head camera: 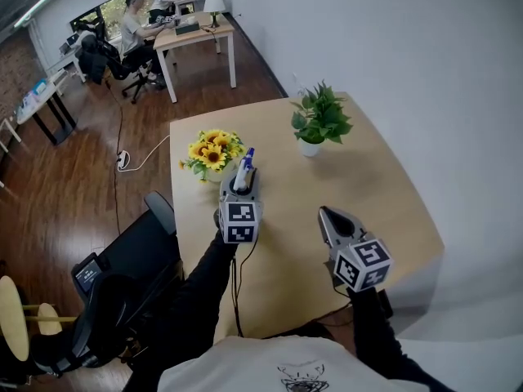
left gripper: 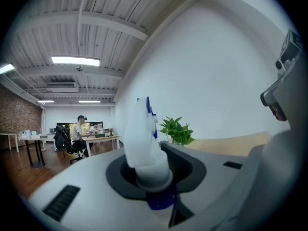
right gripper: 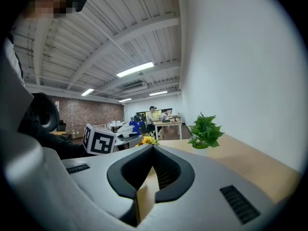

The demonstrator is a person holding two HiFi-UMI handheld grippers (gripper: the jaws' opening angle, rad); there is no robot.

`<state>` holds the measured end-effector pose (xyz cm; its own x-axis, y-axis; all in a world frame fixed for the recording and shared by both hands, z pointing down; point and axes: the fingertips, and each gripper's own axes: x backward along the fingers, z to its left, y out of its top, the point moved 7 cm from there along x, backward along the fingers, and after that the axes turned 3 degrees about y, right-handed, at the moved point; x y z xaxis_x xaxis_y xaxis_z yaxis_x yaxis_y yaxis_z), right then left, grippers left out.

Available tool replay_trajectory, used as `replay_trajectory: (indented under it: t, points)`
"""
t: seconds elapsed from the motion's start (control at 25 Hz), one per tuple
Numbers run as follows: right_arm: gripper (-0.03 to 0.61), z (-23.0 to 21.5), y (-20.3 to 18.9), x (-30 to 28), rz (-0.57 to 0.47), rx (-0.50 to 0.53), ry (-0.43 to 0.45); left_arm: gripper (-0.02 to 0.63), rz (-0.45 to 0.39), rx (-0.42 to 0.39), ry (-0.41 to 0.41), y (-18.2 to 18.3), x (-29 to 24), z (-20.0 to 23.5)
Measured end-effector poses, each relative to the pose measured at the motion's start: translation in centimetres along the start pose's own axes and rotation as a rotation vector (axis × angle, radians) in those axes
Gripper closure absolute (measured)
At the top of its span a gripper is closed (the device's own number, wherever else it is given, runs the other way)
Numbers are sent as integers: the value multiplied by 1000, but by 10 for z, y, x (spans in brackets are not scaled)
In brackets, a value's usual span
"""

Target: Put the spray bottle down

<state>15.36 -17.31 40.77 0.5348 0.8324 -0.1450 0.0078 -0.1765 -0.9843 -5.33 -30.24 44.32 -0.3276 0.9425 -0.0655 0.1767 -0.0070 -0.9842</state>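
The spray bottle (head camera: 246, 164) has a white trigger head with blue trim and stands upright between the jaws of my left gripper (head camera: 242, 178). In the left gripper view the pads close round the neck of the bottle (left gripper: 144, 143) just above its blue collar, so the left gripper (left gripper: 155, 184) is shut on it. The bottle's body is hidden below the jaws. It hangs over the left part of the wooden table (head camera: 384, 186), next to the sunflowers (head camera: 214, 152). My right gripper (head camera: 325, 214) hovers to the right, its jaws together and holding nothing (right gripper: 153, 150).
A green plant in a white pot (head camera: 318, 122) stands at the table's far side near the white wall. A black office chair (head camera: 135, 256) sits against the table's left edge. Far off, a person works at a desk (head camera: 192, 35).
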Motion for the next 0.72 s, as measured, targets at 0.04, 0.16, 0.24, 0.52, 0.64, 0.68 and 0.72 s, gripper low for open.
replay_trajectory:
  t: [0.04, 0.16, 0.24, 0.52, 0.64, 0.68, 0.72]
  points:
    - [597, 0, -1, 0, 2, -1, 0, 509, 6, -3, -3, -2, -1, -2]
    - [597, 0, -2, -2, 7, -2, 2, 509, 37, -12, 1, -6, -1, -3]
    - [597, -1, -3, -2, 9, -2, 2, 509, 47, -16, 1, -9, -1, -4]
    - [597, -3, -5, -6, 18, -2, 1, 509, 38, -21, -6, -15, 0, -4]
    - [597, -2, -5, -7, 19, 0, 3, 509, 28, -42, -14, -14, 0, -8]
    - [597, -1, -5, -7, 19, 1, 3, 509, 29, -48, -14, -14, 0, -8]
    - [597, -1, -5, -7, 19, 2, 4, 509, 28, -50, -13, -14, 0, -8]
